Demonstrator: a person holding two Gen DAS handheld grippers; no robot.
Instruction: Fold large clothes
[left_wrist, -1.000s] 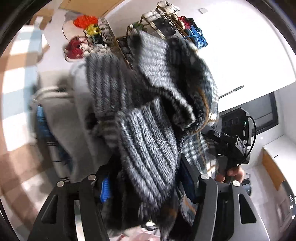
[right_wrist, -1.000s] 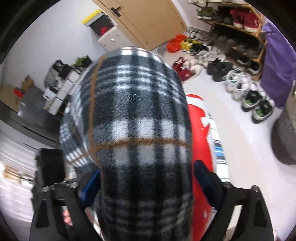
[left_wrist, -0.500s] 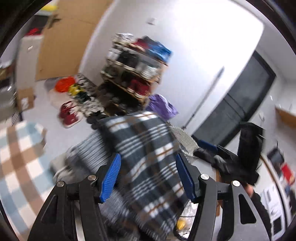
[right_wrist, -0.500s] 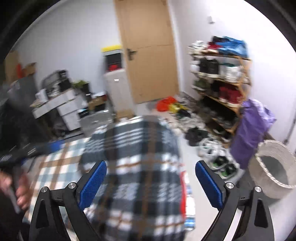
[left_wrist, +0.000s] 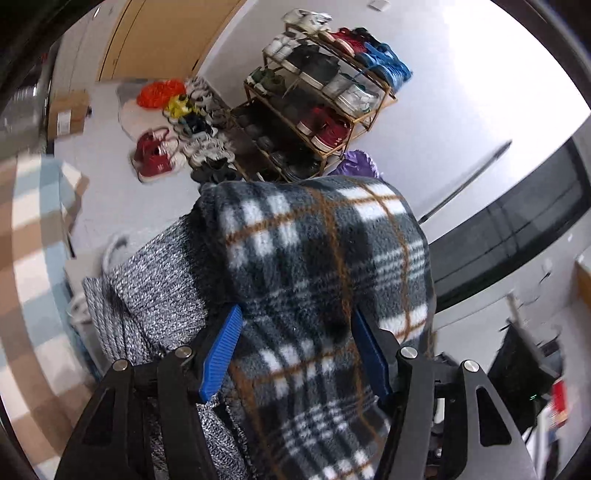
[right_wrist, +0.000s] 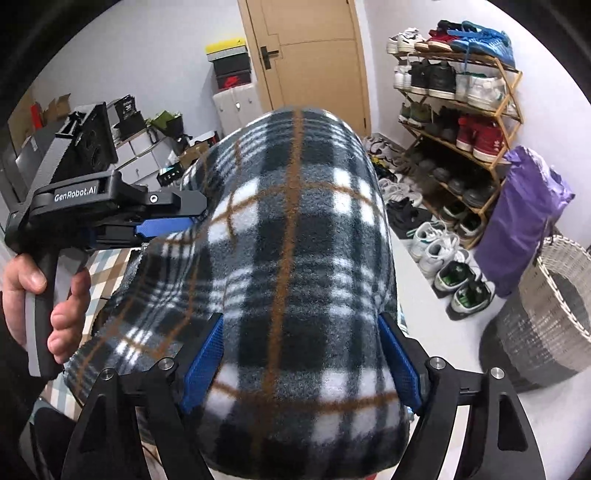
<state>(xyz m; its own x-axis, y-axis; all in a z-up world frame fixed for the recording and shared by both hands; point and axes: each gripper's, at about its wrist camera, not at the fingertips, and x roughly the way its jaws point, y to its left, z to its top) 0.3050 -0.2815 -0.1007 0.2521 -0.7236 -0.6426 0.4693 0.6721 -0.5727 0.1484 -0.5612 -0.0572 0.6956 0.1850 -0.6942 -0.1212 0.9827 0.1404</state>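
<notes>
A large plaid fleece garment, dark grey, white and brown, with a grey knit part at its left, is bunched between the fingers of my left gripper, which is shut on it. The same plaid fleece fills the right wrist view, bulging up between the blue pads of my right gripper, shut on it. The left gripper also shows at the left of the right wrist view, held in a hand, its blue pad at the fleece's edge. The garment hangs in the air between both grippers.
A shoe rack with shoes on the floor stands at the right wall, beside a purple bag and a woven basket. A wooden door is behind. A checkered mat lies lower left.
Both grippers swung up and around with the plaid fleece. The views went from blurred to steady. The fleece now bulges higher between both pairs of fingers, and the left gripper has come into the right wrist view.
</notes>
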